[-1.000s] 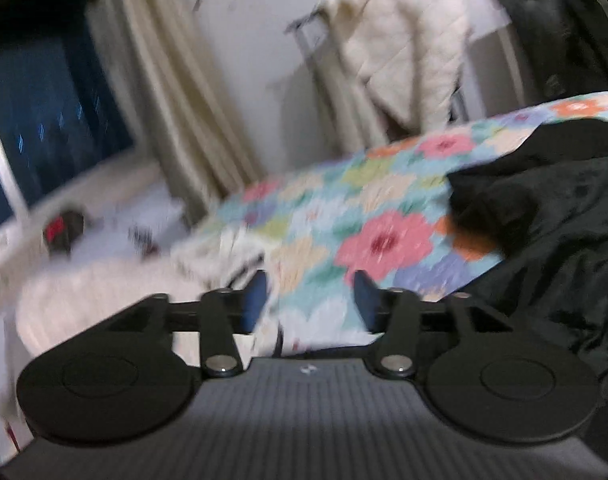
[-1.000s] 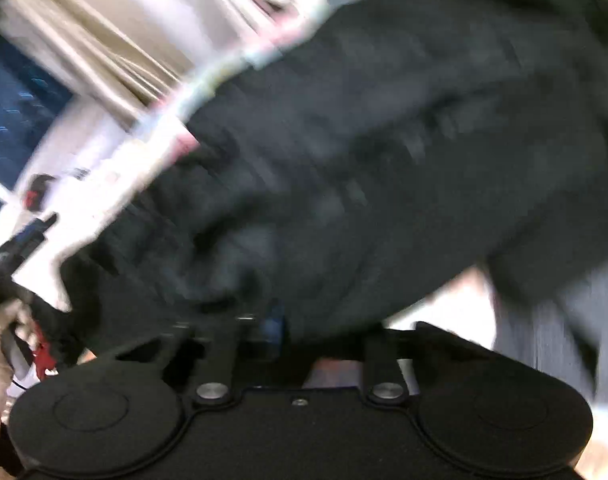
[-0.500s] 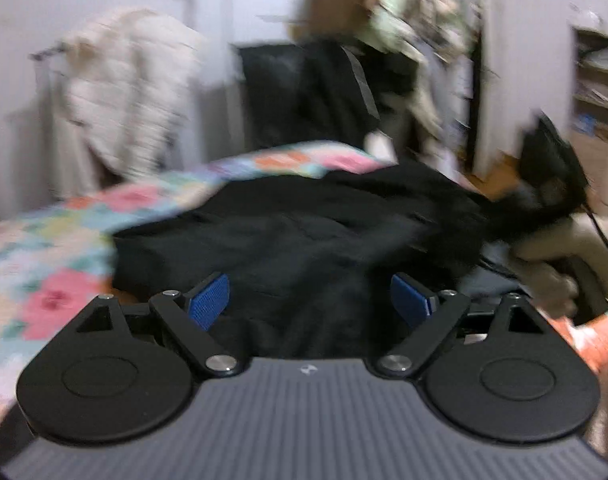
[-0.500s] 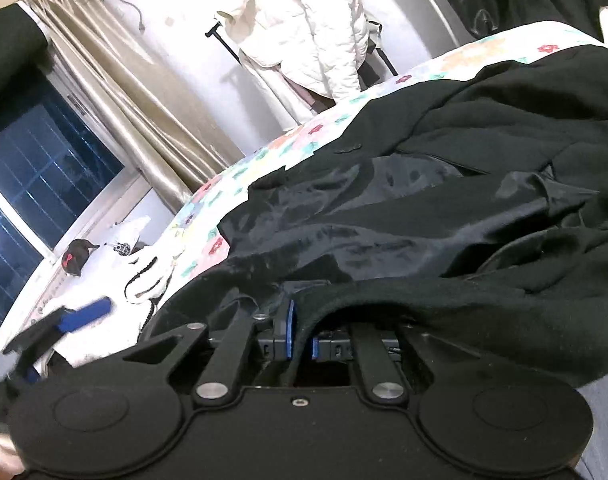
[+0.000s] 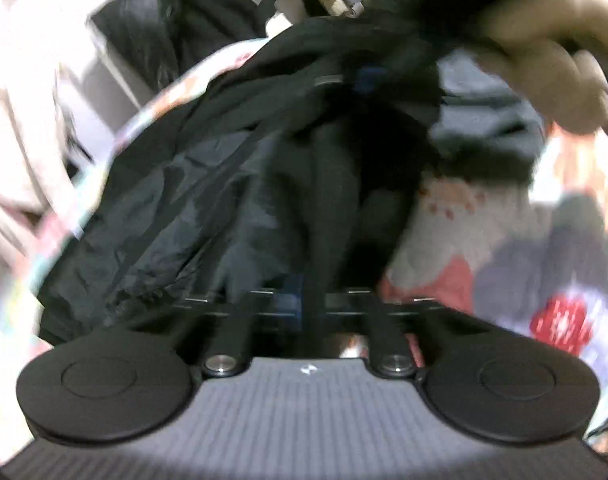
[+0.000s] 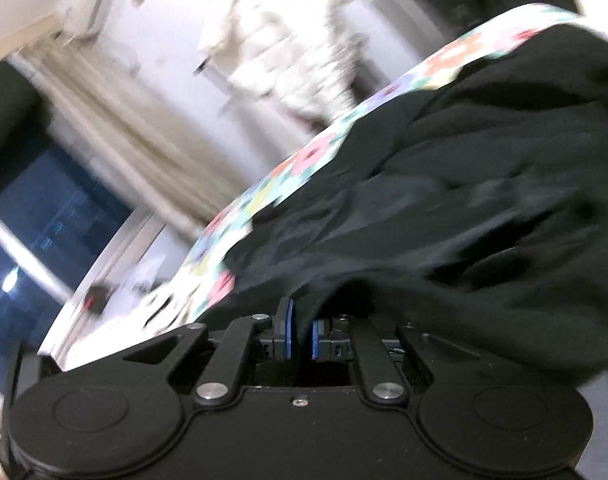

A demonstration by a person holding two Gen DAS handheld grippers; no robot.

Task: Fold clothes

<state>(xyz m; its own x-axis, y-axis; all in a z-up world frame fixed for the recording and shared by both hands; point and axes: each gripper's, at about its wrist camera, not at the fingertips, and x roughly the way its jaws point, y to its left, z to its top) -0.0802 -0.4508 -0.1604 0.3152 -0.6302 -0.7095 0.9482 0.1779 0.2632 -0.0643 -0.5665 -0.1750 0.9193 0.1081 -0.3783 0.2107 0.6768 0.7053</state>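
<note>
Both claws clamped on the black coat (image 6: 443,208), draped across the flowered bed (image 6: 264,196). Right claw (image 6: 300,338) pinching a near fold between blue pads. Left claw (image 5: 309,300) clenched on a dark strip at the near hem. Hand (image 5: 551,60) far right. White jacket (image 6: 288,48) hanging beyond.

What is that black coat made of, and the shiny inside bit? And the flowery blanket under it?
The black coat looks like thick matte wool-type cloth: soft, dull folds. Its lining looks like thin, slippery synthetic fabric, with faint sheen and fine crinkles. The flowery blanket looks like printed cotton, though blur hides its weave.
</note>
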